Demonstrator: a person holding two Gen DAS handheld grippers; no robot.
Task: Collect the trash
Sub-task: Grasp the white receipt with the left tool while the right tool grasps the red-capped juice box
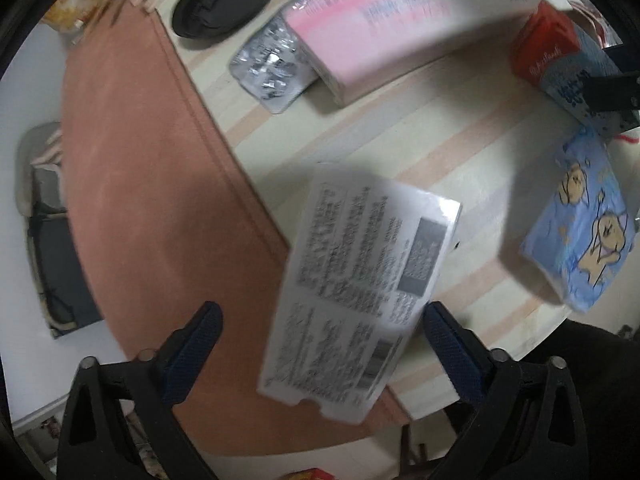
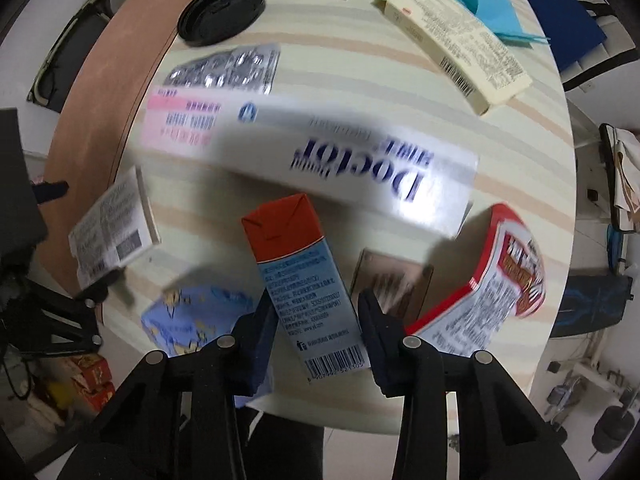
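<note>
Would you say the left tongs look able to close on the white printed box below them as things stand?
Probably yes. The left tongs stand open around the white printed box, one finger on each side, with nothing between. The box overhangs the table edge, so both sides look free.

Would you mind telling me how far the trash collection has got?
Nothing looks collected yet. The right claw straddles the red-topped carton; the left claw is open around the white printed box. The blister pack, black lid and long Doctor box remain on the table.
</note>
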